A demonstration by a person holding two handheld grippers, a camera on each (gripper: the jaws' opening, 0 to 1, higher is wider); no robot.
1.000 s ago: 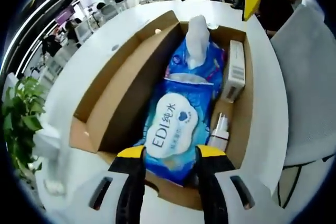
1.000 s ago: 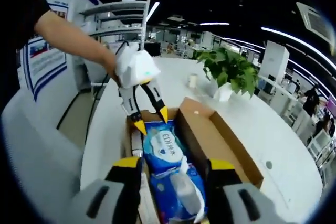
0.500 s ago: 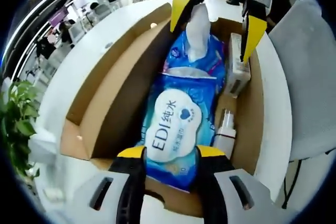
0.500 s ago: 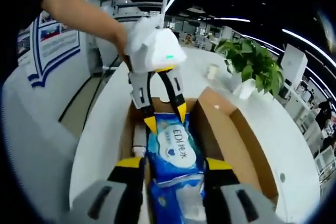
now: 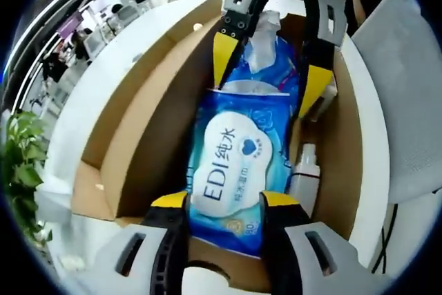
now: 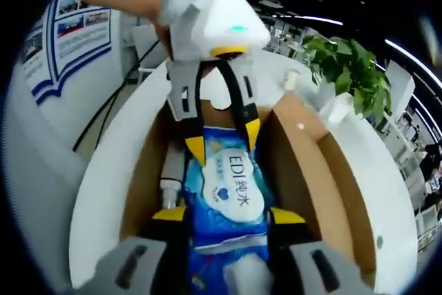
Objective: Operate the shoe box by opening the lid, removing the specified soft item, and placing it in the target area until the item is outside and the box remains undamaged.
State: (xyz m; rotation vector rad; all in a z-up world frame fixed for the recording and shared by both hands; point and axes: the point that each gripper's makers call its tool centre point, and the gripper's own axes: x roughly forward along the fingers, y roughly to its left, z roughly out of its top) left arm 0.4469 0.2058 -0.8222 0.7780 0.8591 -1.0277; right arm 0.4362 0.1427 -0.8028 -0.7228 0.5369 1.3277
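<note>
Since a second ago, both claws have closed in on the blue EDI wet-wipes pack point(image 5: 233, 164) from opposite ends; the right claw point(image 5: 269, 77), earlier up above the box's far end, now straddles the pack's far half. The pack lies flat along the open cardboard box point(image 5: 141, 136), its crumpled white wipe point(image 5: 262, 32) sticking up at the right claw's end. The left claw point(image 5: 224, 202) has its yellow-tipped jaws spread either side of the pack's near end, not clamped; the right claw likewise stands spread around the pack, with no squeeze visible.

A white spray bottle point(image 5: 304, 174) lies just beside the pack against the box wall. The box sits on a white bench point(image 6: 103, 191), lid flap point(image 6: 331, 170) folded open, with a potted plant point(image 6: 349, 67) beyond.

Step in hand, as judged: lid open, grasp being set up. Next move calls for pinching the pack only, clear of bottle and cardboard walls, then lifting straight out.
</note>
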